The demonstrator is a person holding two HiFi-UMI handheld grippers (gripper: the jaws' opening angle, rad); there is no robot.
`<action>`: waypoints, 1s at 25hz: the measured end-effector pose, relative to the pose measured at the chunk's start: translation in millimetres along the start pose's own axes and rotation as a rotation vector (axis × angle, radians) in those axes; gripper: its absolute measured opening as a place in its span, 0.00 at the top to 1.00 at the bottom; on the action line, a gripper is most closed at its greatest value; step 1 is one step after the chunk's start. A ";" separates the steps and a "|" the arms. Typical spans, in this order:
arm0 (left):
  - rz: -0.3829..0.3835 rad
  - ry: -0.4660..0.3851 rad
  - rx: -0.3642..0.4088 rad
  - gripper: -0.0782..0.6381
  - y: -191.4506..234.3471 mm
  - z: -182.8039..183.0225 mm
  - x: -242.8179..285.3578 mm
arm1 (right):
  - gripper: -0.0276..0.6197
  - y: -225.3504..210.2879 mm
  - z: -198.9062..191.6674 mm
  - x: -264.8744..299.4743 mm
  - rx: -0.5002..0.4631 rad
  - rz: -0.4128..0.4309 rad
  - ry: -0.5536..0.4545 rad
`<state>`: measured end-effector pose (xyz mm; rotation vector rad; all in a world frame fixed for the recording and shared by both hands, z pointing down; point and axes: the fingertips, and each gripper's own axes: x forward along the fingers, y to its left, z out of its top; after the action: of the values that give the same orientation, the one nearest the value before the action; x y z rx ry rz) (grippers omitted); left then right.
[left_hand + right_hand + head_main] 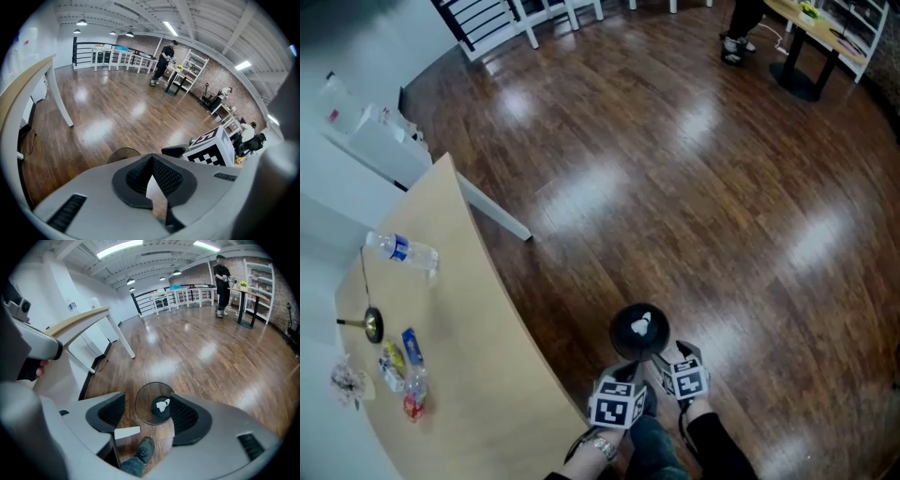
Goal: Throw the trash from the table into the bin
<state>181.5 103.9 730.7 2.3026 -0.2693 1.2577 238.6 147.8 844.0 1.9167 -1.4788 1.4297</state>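
The black round bin (639, 331) stands on the wooden floor just off the table's edge, with a crumpled white paper (643, 325) lying in it. Both grippers hang over its near side. My right gripper (147, 401) is open and empty; the bin (154, 404) and the paper (162, 405) show between its jaws. My left gripper (151, 161) is shut with nothing in it, and the bin's rim (123, 153) peeks out beyond it. On the beige table (478, 309) lie a plastic bottle (401, 250), several wrappers (401, 361) and a crumpled piece (347, 380).
A small round thing on a thin stick (367, 323) lies on the table too. White cabinets (375, 150) stand behind the table. A person's shoe (143, 450) is beside the bin. Far across the floor stand a person (221, 282), a desk (820, 37) and shelves.
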 end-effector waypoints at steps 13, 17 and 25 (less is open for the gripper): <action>-0.026 -0.090 0.147 0.89 -44.2 13.4 -135.2 | 0.49 73.9 33.1 -192.3 -0.016 0.036 -0.181; -0.101 -0.144 0.134 0.89 -50.6 -0.7 -196.5 | 0.51 126.2 44.8 -235.6 -0.077 0.074 -0.208; -0.019 -0.228 0.022 0.89 28.6 -47.4 -295.1 | 0.53 251.4 77.1 -239.1 -0.249 0.200 -0.218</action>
<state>-28.0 85.0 516.4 2.4631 -0.3113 0.9936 70.5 115.6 532.5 1.8578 -1.8969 1.0746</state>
